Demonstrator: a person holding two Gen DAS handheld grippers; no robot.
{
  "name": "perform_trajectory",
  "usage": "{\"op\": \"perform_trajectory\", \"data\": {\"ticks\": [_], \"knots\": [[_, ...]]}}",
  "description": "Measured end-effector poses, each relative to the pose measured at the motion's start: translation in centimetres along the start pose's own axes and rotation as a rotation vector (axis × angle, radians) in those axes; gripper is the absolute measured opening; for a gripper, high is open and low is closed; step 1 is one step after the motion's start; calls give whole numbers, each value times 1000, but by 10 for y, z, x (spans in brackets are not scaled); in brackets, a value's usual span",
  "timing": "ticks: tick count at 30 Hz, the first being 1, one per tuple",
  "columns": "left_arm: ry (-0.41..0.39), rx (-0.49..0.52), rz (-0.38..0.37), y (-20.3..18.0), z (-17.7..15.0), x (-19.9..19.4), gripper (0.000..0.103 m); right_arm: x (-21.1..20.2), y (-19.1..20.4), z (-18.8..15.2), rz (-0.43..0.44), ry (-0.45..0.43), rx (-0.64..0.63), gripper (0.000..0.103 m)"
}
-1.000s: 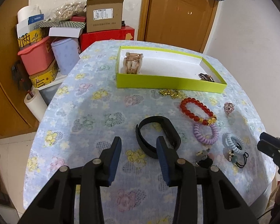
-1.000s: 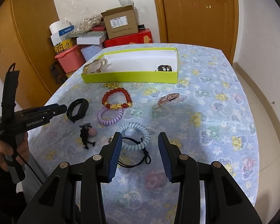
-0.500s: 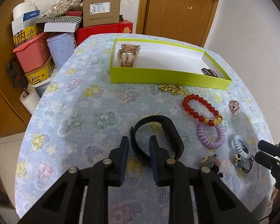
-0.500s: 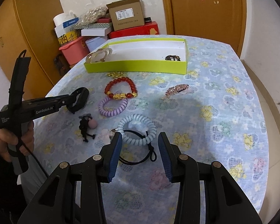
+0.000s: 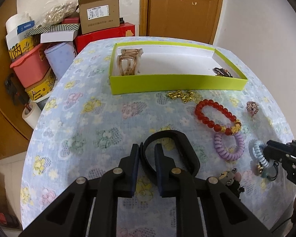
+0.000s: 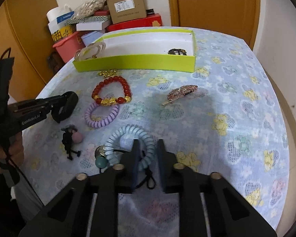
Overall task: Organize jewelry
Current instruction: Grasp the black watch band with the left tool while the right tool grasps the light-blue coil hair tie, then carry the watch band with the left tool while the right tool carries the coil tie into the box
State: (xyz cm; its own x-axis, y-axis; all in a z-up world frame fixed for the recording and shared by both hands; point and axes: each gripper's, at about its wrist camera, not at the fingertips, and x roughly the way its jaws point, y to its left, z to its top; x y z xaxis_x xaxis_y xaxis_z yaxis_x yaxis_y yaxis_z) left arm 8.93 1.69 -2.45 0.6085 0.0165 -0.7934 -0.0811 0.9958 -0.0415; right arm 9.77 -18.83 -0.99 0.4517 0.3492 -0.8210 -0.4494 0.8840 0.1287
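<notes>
My left gripper (image 5: 147,150) is shut on the black wristband (image 5: 185,148), pinching its left side just above the floral tablecloth. My right gripper (image 6: 147,148) is closed around the near edge of the pale blue coil hair tie (image 6: 128,136). The lime green tray (image 5: 175,82) stands at the far side and holds a tan hair claw (image 5: 129,62) and a dark hair piece (image 5: 222,71). On the cloth lie a gold chain (image 5: 180,95), a red bead bracelet (image 5: 217,118), a purple coil tie (image 5: 229,148) and a pink rhinestone clip (image 6: 182,93).
A small doll charm (image 6: 71,138) and a black elastic with a teal bead (image 6: 101,161) lie near the blue coil. Stacked boxes and bins (image 5: 49,39) crowd the left back. A wooden door (image 5: 183,7) stands behind the table.
My left gripper moved forward and shut on the black wristband. My right gripper moved forward and closed on the blue coil tie.
</notes>
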Motion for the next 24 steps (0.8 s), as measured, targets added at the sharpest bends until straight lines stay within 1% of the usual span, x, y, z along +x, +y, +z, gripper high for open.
{"op": "perform_trajectory", "data": {"ticks": [3,6,9,14,24], "knots": [[-11,18,11,-2,-2,0,13,1,6,-2,-24,-4,-40,10],[-18,26,15,-3,-3,-1,9,0,5,-3,-25,-14,-30,10],[-23,14,-19,0,-4,-1,9,-7,3,-2,-26,-42,-16,9],[-44,16,-32,-1,-5,-10,9,-22,2,0,-34,-83,-7,9],[-106,38,-24,-9,-3,-42,8,-48,7,1,-40,-147,3,9]]}}
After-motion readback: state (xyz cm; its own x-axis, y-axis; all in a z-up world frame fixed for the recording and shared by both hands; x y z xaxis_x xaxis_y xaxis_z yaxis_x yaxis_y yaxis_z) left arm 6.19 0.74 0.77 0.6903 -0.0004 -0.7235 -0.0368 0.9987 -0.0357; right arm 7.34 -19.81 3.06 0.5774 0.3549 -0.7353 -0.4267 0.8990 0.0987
